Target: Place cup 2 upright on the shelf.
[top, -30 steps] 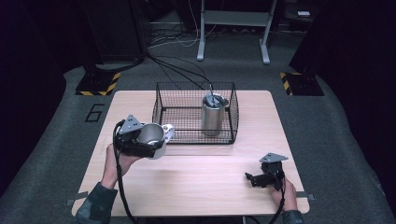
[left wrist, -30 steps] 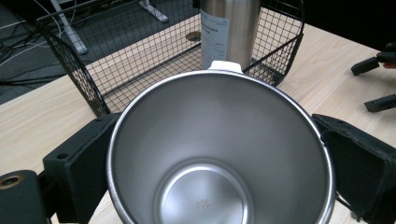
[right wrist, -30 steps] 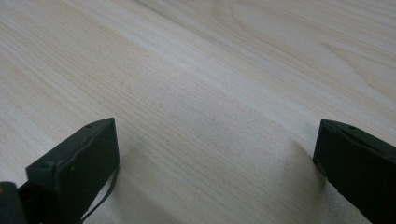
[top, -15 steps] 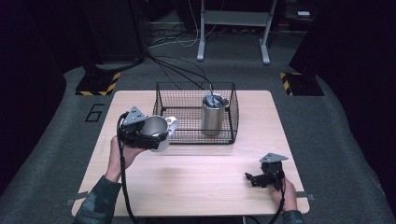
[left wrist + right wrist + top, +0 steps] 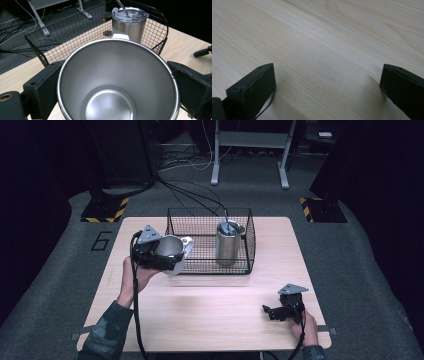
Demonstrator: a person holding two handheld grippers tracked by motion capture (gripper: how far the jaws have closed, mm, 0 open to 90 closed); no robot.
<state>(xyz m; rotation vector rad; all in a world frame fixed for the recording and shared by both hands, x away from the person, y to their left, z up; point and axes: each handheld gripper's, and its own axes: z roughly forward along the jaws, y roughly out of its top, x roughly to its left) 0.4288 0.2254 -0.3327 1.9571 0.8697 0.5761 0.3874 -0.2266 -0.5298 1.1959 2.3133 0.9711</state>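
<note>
Gripping a steel cup point(image 5: 170, 251) near the tabletop's left edge, the left gripper point(image 5: 161, 256) is hanging raised beside the wire basket point(image 5: 210, 262) (cup's handle partly hidden); right gripper point(image 5: 272, 311) is resting released.

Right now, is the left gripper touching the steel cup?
Touching. In the left gripper view, the two black jaws press against both sides of the steel cup; the left gripper holds it beside the wire basket.

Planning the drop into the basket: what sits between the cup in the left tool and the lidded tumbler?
In the left gripper view, just the wire basket wall and its bare floor separate the steel cup from the tumbler.
</note>
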